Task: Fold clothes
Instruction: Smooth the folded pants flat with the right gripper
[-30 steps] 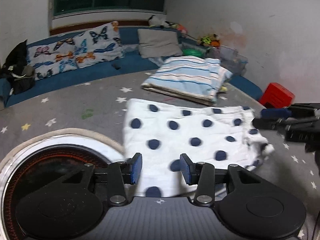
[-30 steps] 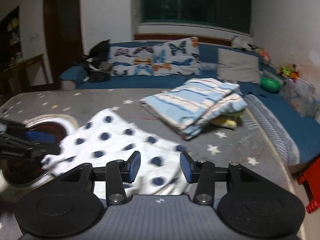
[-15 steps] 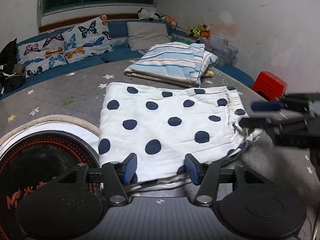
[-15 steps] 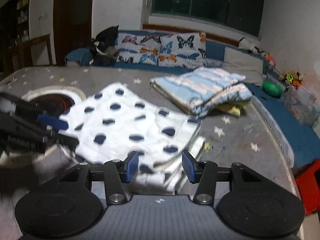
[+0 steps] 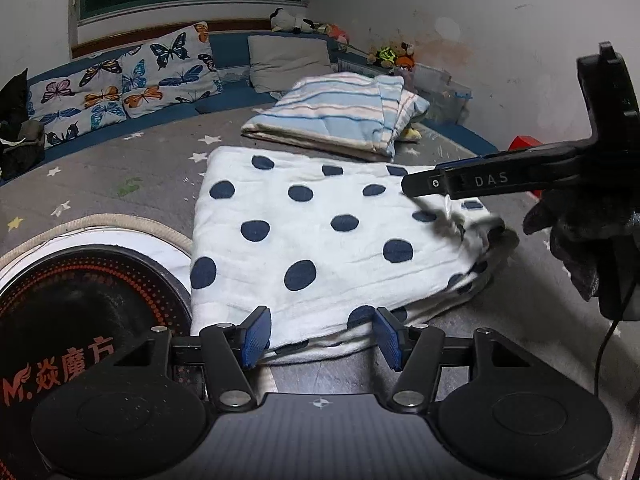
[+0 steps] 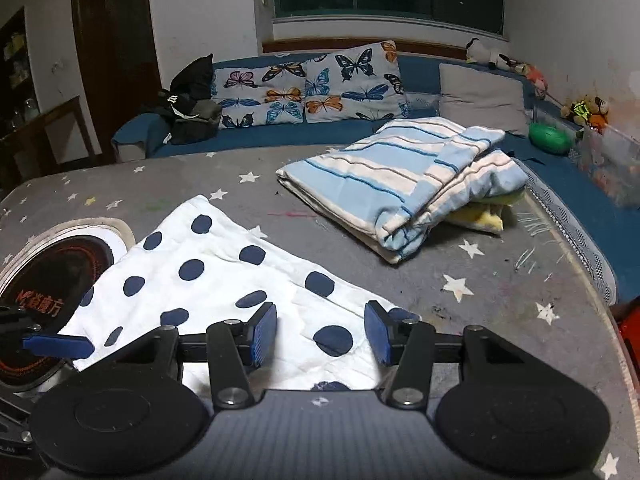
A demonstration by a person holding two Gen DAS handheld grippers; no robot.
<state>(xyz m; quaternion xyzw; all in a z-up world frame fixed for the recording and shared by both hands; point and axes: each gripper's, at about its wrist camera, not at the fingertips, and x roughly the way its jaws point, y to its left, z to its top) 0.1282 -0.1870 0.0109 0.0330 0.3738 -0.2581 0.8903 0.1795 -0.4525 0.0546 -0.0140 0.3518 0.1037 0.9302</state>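
A white garment with dark blue dots [image 5: 312, 236] lies folded in layers on the grey star-patterned table [image 5: 120, 168]; it also shows in the right wrist view [image 6: 224, 280]. My left gripper [image 5: 320, 338] is open at the garment's near edge, its pads on either side of the edge. My right gripper [image 6: 318, 334] is open over the garment's right end. In the left wrist view the right gripper's fingers [image 5: 460, 180] reach over the rumpled right end of the garment. The left gripper's blue pad [image 6: 56, 346] shows at the left of the right wrist view.
A folded blue-and-white striped blanket [image 6: 400, 176] lies on the table behind the garment. A round black induction plate [image 5: 72, 304] is set into the table at the left. A blue sofa with butterfly cushions [image 6: 304, 88] runs along the back. A red stool [image 5: 524, 142] stands at the right.
Both grippers have come down closer to the garment. The right gripper has swung in over its right end. The garment now lies flatter, with its right end rumpled.
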